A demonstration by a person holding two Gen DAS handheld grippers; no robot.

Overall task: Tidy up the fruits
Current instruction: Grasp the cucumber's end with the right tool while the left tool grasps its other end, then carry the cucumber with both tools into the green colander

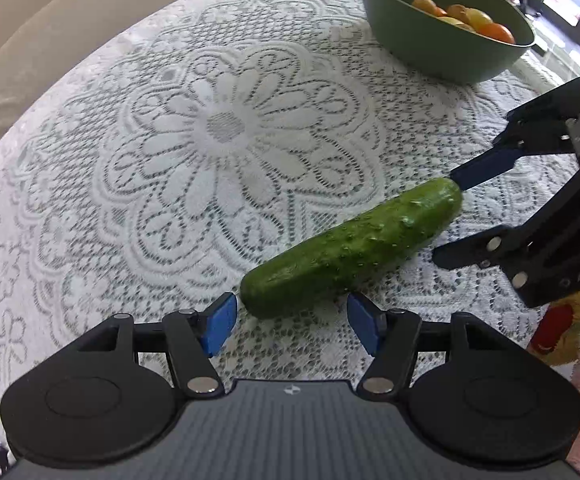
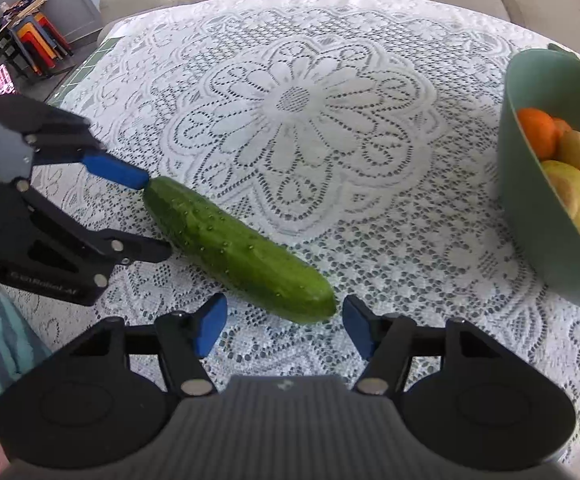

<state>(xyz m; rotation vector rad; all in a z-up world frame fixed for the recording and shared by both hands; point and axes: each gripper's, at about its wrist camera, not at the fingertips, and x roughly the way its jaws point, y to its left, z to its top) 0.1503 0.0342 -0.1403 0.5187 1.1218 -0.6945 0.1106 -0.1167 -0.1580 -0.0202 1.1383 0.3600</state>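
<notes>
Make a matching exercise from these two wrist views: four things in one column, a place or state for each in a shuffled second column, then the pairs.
1. cucumber
2. green bowl
3. left gripper
4. lace tablecloth

A. open at the cucumber's end
B. holds oranges and other fruit
C. lies on its side between both grippers
D. covers the table

Pairs: 1-C, 2-B, 3-A, 4-D
</notes>
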